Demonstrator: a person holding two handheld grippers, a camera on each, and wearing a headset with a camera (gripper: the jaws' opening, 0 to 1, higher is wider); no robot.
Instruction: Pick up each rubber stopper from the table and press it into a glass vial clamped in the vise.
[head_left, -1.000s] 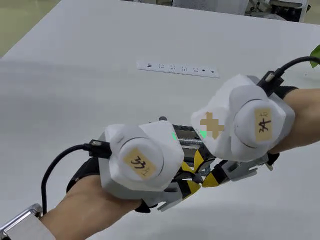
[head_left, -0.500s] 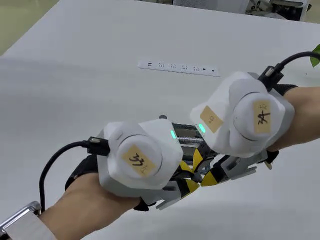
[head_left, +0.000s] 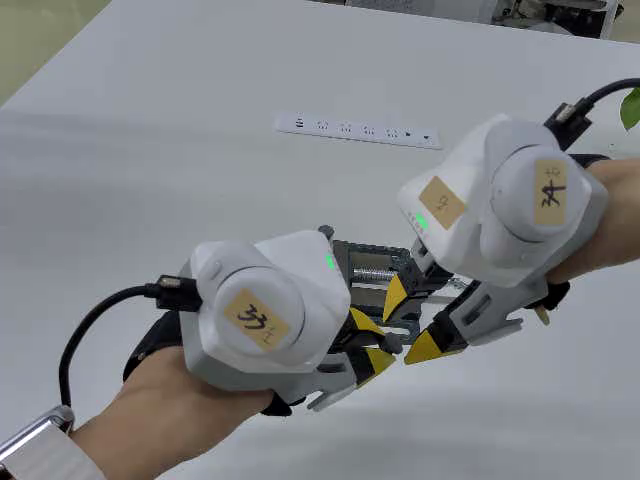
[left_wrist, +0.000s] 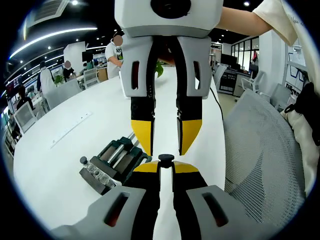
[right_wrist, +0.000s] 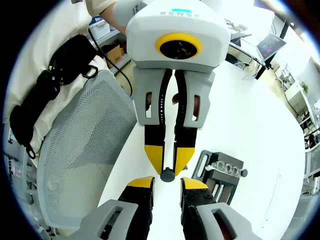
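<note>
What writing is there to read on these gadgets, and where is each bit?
"33", handwritten: tan sticker on the left tongs.
"34", handwritten: tan label on the right tongs.
"XENSE": left tongs' housing, right gripper view.
Smaller sticker on the right tongs: too blurred to read.

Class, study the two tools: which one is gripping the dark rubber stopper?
The left tool: its jaws are pinched shut on the stopper, while the right tool has jaws apart, holding nothing.

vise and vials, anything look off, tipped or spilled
Nothing stands out. The vise sits flat on the table with the vials in a row, nothing spilled or broken. The rubber stopper is pinched at the tips of the left gripper, clear of the vise, facing the open right gripper.
</note>
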